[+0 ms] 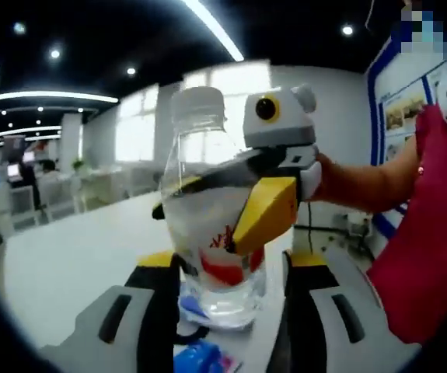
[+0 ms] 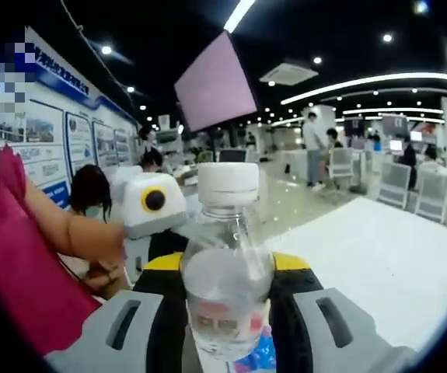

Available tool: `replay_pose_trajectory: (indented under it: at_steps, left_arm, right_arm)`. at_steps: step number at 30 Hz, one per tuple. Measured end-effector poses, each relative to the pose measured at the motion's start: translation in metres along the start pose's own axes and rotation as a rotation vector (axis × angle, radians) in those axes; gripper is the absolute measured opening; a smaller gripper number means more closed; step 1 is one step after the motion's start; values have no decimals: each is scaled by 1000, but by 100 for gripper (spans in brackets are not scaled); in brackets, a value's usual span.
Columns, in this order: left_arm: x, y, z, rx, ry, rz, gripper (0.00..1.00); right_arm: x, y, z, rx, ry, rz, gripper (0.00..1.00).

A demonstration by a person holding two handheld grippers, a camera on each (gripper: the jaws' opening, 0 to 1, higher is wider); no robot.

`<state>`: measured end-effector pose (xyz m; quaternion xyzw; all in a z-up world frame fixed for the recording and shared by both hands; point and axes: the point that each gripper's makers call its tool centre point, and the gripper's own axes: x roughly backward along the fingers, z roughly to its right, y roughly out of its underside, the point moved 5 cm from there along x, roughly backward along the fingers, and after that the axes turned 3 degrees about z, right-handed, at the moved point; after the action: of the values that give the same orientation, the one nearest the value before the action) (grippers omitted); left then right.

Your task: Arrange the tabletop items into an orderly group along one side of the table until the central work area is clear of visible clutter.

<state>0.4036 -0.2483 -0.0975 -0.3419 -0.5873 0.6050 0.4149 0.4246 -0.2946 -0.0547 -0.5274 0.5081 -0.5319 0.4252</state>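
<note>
Grey and yellow jaws of the left tool [image 1: 225,299] rise closest to the lens in the left gripper view, spread apart on either side of a clear plastic bottle [image 1: 210,233] that stands upright on the white tabletop [image 1: 75,256]; whether they press its sides cannot be told. From the right of that view the right tool [image 1: 235,210] reaches in, its yellow-tipped jaws wrapped across the bottle's middle at the red and white label, one jaw in front and one passing behind. A hand [image 1: 328,175] and bare forearm of a person in a red top hold that tool. Just in front of the bottle's base lies a small blue packet [image 1: 200,359], close between the left jaws. In the right gripper view the bottle [image 2: 227,291] fills the gap between the right tool's [image 2: 227,311] jaws, its white cap [image 2: 228,185] above them, and the jaws sit tight against its sides. Beyond it on the left the left tool [image 2: 155,214] shows, held by the person's hand [image 2: 103,245]. Far off are office desks, chairs and people.
</note>
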Motion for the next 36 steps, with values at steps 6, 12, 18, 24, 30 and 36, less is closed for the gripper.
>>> replay_pose_trajectory:
  at_steps: [6,12,18,24,30,36]
  left_arm:
    - [15,-6,-7,82,81,41,50]
    - [26,-12,-6,87,144,68,49]
    - [37,-9,-13,3,112,37,44]
    - [55,-5,-25,10,80,38,41]
    - [70,0,-41,26,48,34,40]
    - [78,12,-63,20,9,10,40]
  right_arm:
    - [-9,-8,-16,30,-128,38,40]
    - [-26,-13,-22,57,-189,56,40]
    - [-50,-16,-21,70,-231,62,40]
    - [-74,-15,-21,76,-265,50,41]
    - [-98,-15,-12,66,-266,30,44]
    - [-114,-26,1,29,-263,66,48]
